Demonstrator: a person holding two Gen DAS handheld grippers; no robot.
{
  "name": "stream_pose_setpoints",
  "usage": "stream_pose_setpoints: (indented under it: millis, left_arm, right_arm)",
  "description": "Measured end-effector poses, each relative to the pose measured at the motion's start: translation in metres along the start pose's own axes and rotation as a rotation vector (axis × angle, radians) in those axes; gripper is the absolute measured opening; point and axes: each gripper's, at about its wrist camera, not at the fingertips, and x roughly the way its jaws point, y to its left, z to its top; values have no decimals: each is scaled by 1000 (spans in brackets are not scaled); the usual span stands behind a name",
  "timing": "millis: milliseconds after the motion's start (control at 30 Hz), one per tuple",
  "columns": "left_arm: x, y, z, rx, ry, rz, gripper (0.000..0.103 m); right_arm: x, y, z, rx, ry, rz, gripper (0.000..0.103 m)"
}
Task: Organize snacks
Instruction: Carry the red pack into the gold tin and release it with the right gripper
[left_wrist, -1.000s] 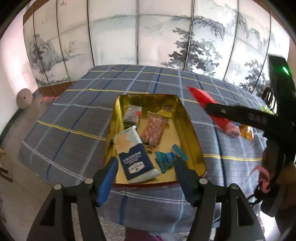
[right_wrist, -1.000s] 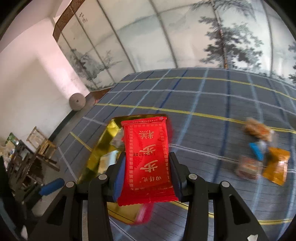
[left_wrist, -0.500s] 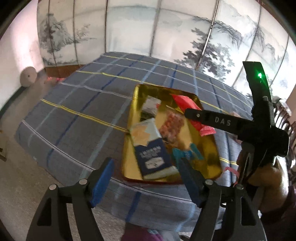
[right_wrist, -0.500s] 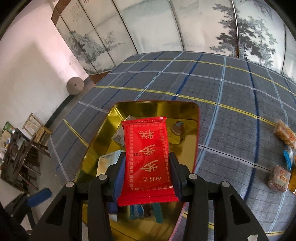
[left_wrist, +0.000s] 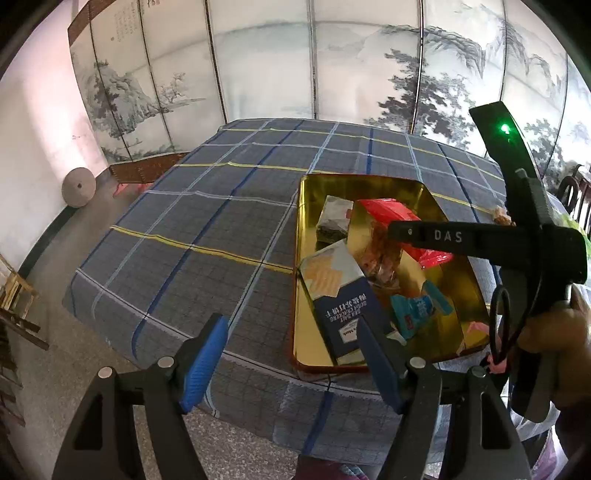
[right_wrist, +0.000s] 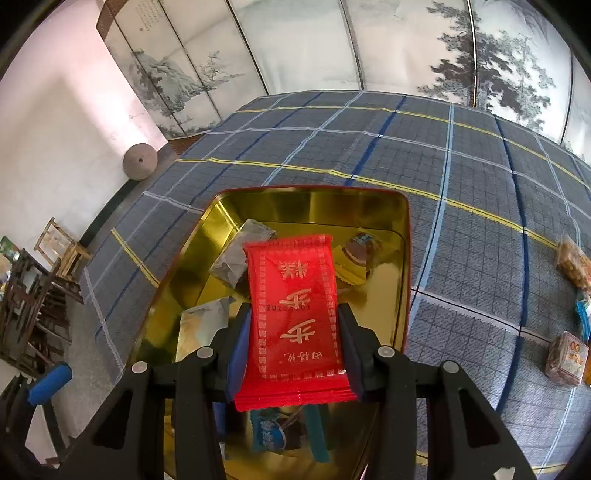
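My right gripper (right_wrist: 293, 343) is shut on a red snack packet (right_wrist: 293, 306) and holds it over the gold tin tray (right_wrist: 314, 201). The packet also shows in the left wrist view (left_wrist: 388, 210), above the tray (left_wrist: 369, 181). In the tray lie a navy cracker box (left_wrist: 343, 299), a teal packet (left_wrist: 417, 306), a clear bag of brown snacks (left_wrist: 380, 254) and a grey packet (left_wrist: 332, 218). My left gripper (left_wrist: 291, 358) is open and empty at the table's near edge, left of the tray's front corner.
Several loose snacks lie on the checked cloth right of the tray: a brown bag (right_wrist: 572, 262), a small boxed snack (right_wrist: 565, 358) and a teal packet (right_wrist: 583, 317). A painted folding screen (left_wrist: 314, 59) stands behind the table. Wooden chairs (right_wrist: 37, 295) stand left on the floor.
My right gripper has carried the red packet leftwards from the bare cloth to above the tray. My left gripper has drifted left of the tray and stays open.
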Motion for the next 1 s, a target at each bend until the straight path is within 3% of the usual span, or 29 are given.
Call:
stream_pose_setpoints:
  millis: [567,1000]
  left_arm:
    - [3,-4,-5,8,27,-11,74]
    - [-3,-30,-3,69,26,-26,74]
  right_arm:
    - [-16,7,-3,-40,-65,-23,43]
    - [-80,-42,-40,28,-207,-92,71]
